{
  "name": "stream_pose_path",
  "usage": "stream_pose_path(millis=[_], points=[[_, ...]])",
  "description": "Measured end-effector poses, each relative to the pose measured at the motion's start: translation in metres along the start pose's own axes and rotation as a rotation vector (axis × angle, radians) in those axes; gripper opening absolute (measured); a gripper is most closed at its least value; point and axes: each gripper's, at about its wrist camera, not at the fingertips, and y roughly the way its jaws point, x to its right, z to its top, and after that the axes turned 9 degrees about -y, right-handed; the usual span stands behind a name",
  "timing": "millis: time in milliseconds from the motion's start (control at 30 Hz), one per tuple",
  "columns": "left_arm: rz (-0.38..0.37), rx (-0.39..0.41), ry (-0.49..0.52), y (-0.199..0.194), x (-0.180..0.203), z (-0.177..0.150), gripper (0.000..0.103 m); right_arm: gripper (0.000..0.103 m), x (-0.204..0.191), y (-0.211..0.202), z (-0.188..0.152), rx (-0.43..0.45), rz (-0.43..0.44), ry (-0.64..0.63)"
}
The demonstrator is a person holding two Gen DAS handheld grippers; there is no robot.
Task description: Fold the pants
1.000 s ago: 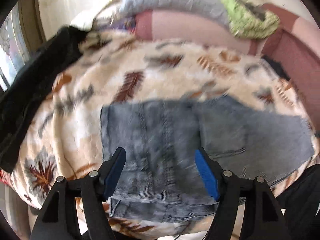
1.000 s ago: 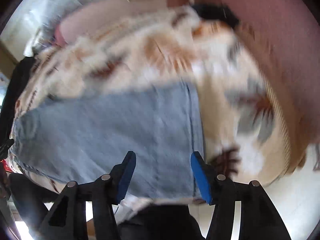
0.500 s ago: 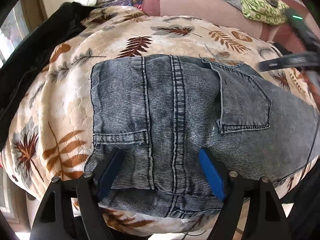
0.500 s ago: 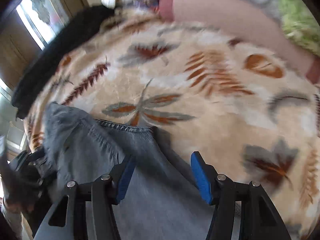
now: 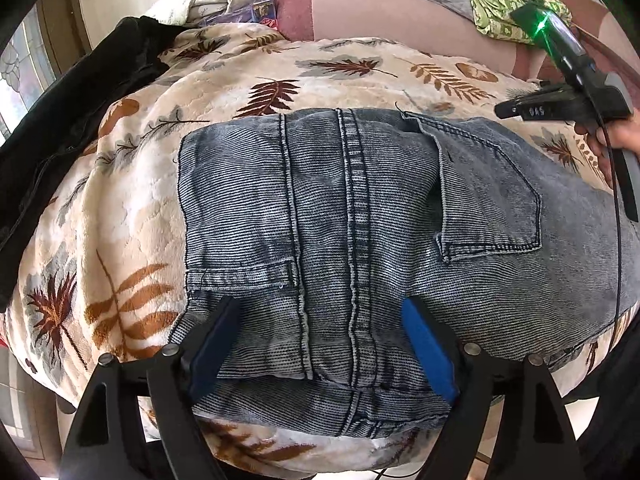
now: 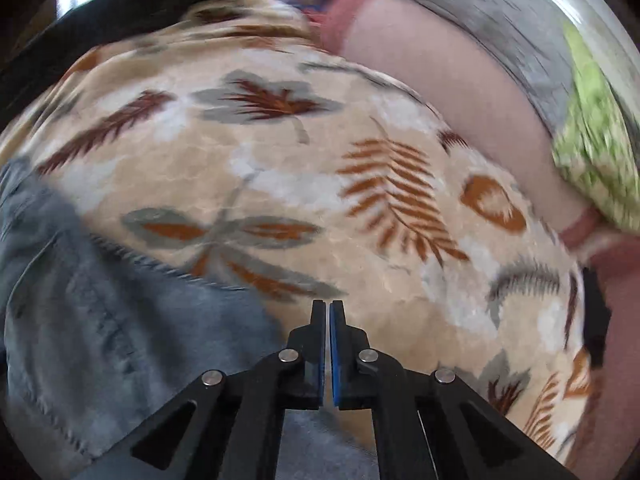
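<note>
Grey-blue jeans (image 5: pixel 360 220) lie folded flat on a leaf-print blanket (image 5: pixel 280 72), back pocket up and waistband at the near edge. My left gripper (image 5: pixel 320 308) hangs just over the waistband. Its jaws are opening, with denim beneath and between them and the pads not pressing on it. My right gripper (image 6: pixel 329 306) is shut, its blue pads together with nothing seen between them. It points at the blanket (image 6: pixel 280 160) just beyond the far edge of the jeans (image 6: pixel 100 320). From the left wrist, the right gripper (image 5: pixel 504 111) shows at the upper right.
A black garment (image 5: pixel 60 120) lies along the left edge of the bed. Behind the blanket are a pink bolster (image 5: pixel 380 12), a grey pillow and a green cloth (image 5: pixel 500 12). A person's hand (image 5: pixel 616 136) holds the right gripper. The blanket drops off at the near edge.
My left gripper sank toward the waistband and its jaws spread wider. My right gripper swung from the jeans' right end to their far edge, rolled, and snapped shut.
</note>
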Motion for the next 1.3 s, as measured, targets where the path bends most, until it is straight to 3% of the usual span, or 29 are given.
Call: stream_pose_path(millis=[33,100,133,167,267,367,400,433,500,567,633,700,767,800,867,1000,1067,1167,1233,1300], points=[[0.001,0.002,0.000,0.000,0.000,0.000,0.084,0.009,0.012,-0.004,-0.002,-0.004,0.056,0.075],[0.002,0.003,-0.004,-0.001,0.000,-0.001,0.084,0.043,0.026,-0.015,-0.006,0.015,0.162,0.142],[0.004,0.002,-0.006,-0.001,0.000,-0.001,0.084,0.069,0.030,-0.024,-0.008,0.042,0.209,0.160],[0.008,0.003,-0.006,-0.001,0.001,0.000,0.084,0.073,0.031,-0.031,-0.008,0.068,0.226,0.155],[0.010,0.004,-0.009,-0.001,0.001,0.000,0.084,0.073,0.021,-0.032,0.001,0.078,0.262,0.122],[0.010,0.009,-0.008,-0.002,0.001,-0.001,0.084,0.070,0.002,0.004,0.009,-0.045,0.306,0.088],[0.010,0.012,-0.007,-0.002,0.001,-0.002,0.084,0.057,-0.005,0.019,0.009,-0.096,0.328,0.077],[0.010,0.014,-0.006,-0.002,0.001,-0.002,0.084,0.010,-0.016,0.027,0.010,-0.124,0.329,0.040],[0.010,0.017,-0.001,-0.003,0.001,-0.004,0.084,0.009,-0.031,0.016,0.013,-0.061,0.219,-0.027],[0.011,0.021,0.003,-0.003,0.001,-0.005,0.085,0.009,-0.039,0.018,0.013,-0.059,0.140,-0.067],[0.017,0.019,0.003,-0.003,0.002,-0.005,0.085,0.011,-0.032,0.024,0.011,-0.077,0.160,-0.015],[0.018,0.019,-0.002,-0.004,0.002,-0.005,0.085,0.018,-0.013,0.008,0.003,-0.027,0.146,0.093],[0.022,0.021,0.002,-0.004,0.003,-0.006,0.085,0.037,0.007,-0.022,-0.018,0.039,0.137,0.213],[0.024,0.023,0.004,-0.004,0.003,-0.006,0.085,0.042,0.015,-0.045,-0.039,0.095,0.188,0.277],[0.030,0.022,0.002,-0.005,0.004,-0.006,0.085,0.068,0.019,-0.070,-0.073,0.125,0.263,0.346],[0.041,0.009,-0.001,-0.004,0.005,-0.004,0.085,0.071,0.014,-0.088,-0.163,0.117,0.415,0.484],[0.041,-0.004,-0.004,-0.005,0.005,-0.002,0.085,0.070,0.011,-0.053,-0.198,-0.033,0.426,0.509],[0.064,-0.015,0.015,-0.013,0.010,0.004,0.085,0.064,0.029,-0.064,-0.219,0.041,0.488,0.590],[0.074,0.045,0.044,-0.032,0.015,0.006,0.085,0.065,0.051,-0.094,-0.226,0.159,0.481,0.629],[0.064,0.102,0.066,-0.049,0.020,0.009,0.085,0.065,0.072,-0.112,-0.234,0.206,0.442,0.646]])
